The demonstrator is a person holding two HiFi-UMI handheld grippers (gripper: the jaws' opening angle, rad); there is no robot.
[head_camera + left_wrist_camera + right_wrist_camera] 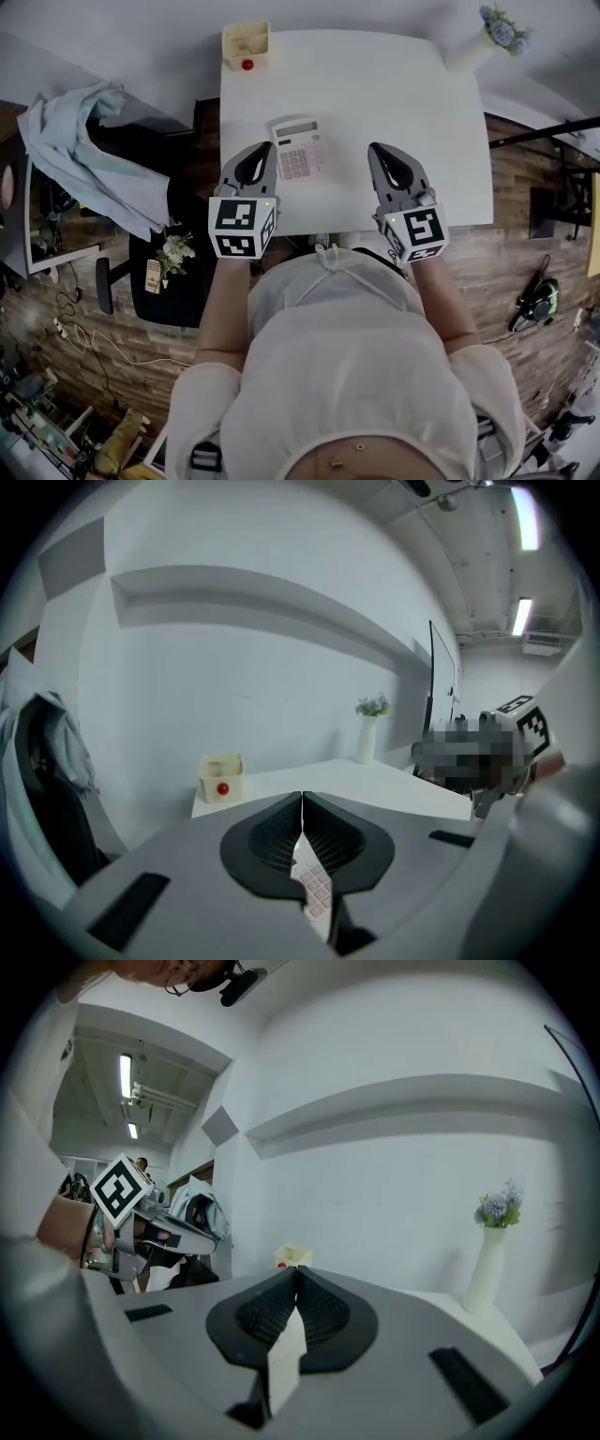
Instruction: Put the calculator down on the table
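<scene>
Left gripper point(302, 808) jaws: pressed together, nothing between them. Right gripper point(296, 1279) jaws: likewise. The calculator point(298, 148) lies flat on the table point(394, 84), between both grippers, nearer the left. Beyond the calculator: a yellow box point(246, 42) with a red ball point(247, 65) at its front.

Matt plastic over a smooth white bench point(375, 84)
My fingers point(267, 841) are matt grey plastic with black ribbed pads; the calculator point(298, 148) is pale, smooth plastic, the floor point(525, 281) is rough-looking wood plank, and the draped garment point(84, 150) is soft, crumpled pale cloth.
</scene>
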